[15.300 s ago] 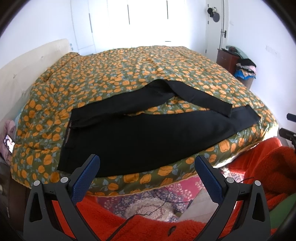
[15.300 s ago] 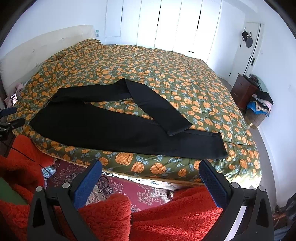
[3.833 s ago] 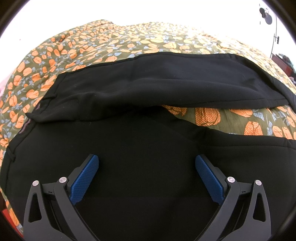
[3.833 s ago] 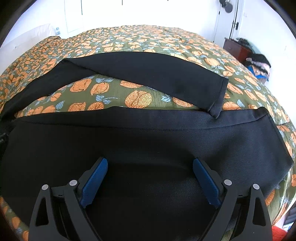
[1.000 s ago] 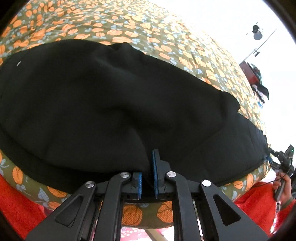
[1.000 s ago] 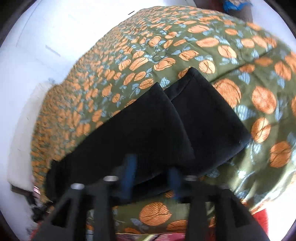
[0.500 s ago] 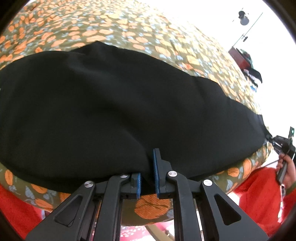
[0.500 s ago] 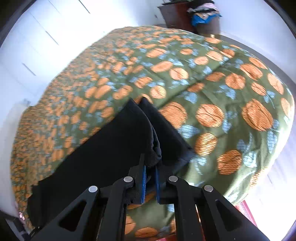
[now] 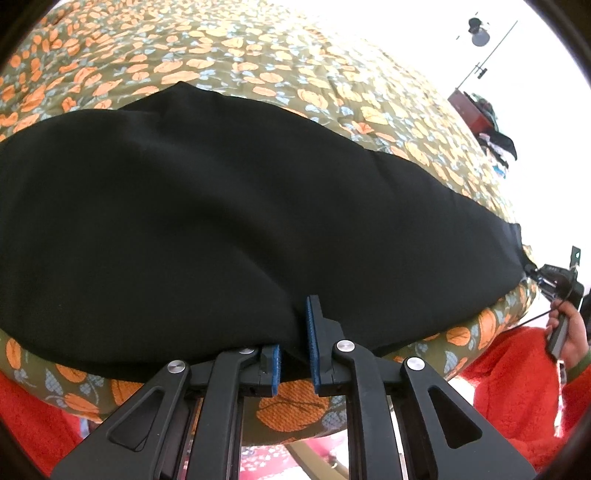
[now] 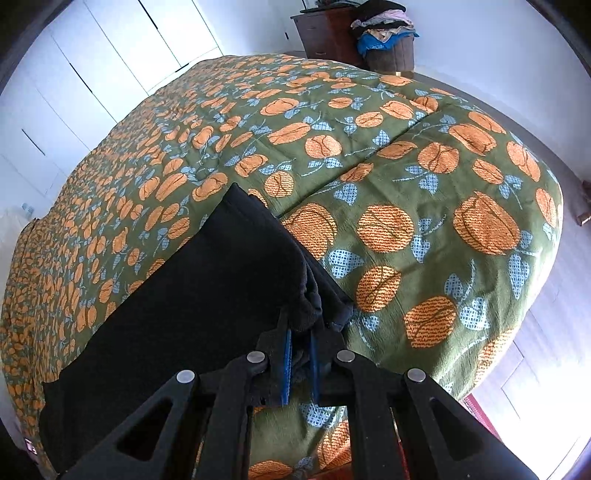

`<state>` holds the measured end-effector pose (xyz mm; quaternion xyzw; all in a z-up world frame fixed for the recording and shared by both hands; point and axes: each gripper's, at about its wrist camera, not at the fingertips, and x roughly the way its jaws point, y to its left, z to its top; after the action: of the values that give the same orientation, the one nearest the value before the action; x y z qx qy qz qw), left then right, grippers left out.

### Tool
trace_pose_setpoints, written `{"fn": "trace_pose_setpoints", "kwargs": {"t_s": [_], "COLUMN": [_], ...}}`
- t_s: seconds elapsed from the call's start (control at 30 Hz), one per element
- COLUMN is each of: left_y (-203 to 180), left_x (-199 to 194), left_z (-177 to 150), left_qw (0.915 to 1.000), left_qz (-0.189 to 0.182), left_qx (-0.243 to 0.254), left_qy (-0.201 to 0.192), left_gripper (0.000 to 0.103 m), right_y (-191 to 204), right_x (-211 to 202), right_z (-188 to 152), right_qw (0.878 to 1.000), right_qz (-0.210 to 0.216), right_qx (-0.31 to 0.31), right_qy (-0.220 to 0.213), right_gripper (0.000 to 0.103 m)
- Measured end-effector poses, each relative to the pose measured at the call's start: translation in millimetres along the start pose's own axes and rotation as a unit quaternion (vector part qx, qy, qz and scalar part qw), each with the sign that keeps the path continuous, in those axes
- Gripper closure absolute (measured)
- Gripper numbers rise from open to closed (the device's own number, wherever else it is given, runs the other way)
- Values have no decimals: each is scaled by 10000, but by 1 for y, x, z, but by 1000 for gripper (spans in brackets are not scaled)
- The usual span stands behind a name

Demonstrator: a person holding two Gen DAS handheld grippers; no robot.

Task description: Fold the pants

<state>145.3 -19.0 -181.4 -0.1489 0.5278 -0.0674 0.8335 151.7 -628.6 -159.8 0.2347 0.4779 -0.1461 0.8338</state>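
A: Left wrist view: black pants (image 9: 221,206) spread across the near edge of the floral bedspread (image 9: 258,59), one long dark band running left to right. Left gripper (image 9: 293,354) narrow, blue pads (image 9: 311,343) pinching the near edge of the fabric.

B: Far end of the pants visible there?

A: Yes, at the far right. Right gripper (image 9: 554,275) shows small at the cuff end, held in the person's hand (image 9: 570,332), red fleece sleeve (image 9: 517,376) below. Can't read its jaws from that view.

B: Right wrist view?

A: Fills that in. Right gripper (image 10: 299,358) pads (image 10: 286,363) nearly together, bunched black cloth between them. That's the leg end of the pants (image 10: 192,295); two stacked layers visible at the hem, lying on the bedspread (image 10: 406,184) near its right corner. The rest runs away to the left along the near edge.

B: Anything only in that view?

A: White wardrobe doors (image 10: 110,59) far left, dark wood dresser (image 10: 325,33) and a basket piled with clothes (image 10: 388,40) far right. Left view shows the dresser (image 9: 472,110) only tiny, background blown out white.
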Motion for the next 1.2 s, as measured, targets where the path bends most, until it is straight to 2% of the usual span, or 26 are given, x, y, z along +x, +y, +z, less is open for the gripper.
{"fn": "trace_pose_setpoints", "kwargs": {"t_s": [0.17,0.23,0.4,0.5,0.57,0.6,0.63,0.73,0.9,1.2], "left_y": [1,4,25,41,51,54,55,47,32,33], "left_x": [-2,-5,-17,-24,-27,-26,-26,-28,-38,-15], "left_z": [0,1,-2,-5,-8,-8,-9,-12,-18,-26], "left_qw": [10000,9999,9978,9940,9909,9902,9900,9927,9967,9957], "left_qz": [-31,-60,-253,-382,-429,-442,-445,-325,-111,261], "left_qx": [-25,-104,-608,-1029,-1274,-1322,-1340,-1165,-802,-611], "left_qy": [-16,-13,-11,-19,-46,-35,-16,18,87,641], "left_gripper": [92,87,77,77,82,91,96,100,100,100], "right_y": [0,0,0,0,0,0,1,1,1,2], "right_x": [2,3,4,4,5,5,5,5,5,5], "right_z": [0,0,-1,-1,-2,-2,-2,-2,-3,-3], "right_qw": [10000,10000,10000,10000,10000,10000,10000,10000,10000,9999], "right_qz": [-28,-37,-26,-14,-15,-20,-28,-35,-17,-74], "right_qx": [-7,-7,1,4,11,5,1,-5,5,-16], "right_qy": [32,50,71,71,79,78,80,81,84,97], "right_gripper": [95,95,95,95,95,95,95,95,95,95]}}
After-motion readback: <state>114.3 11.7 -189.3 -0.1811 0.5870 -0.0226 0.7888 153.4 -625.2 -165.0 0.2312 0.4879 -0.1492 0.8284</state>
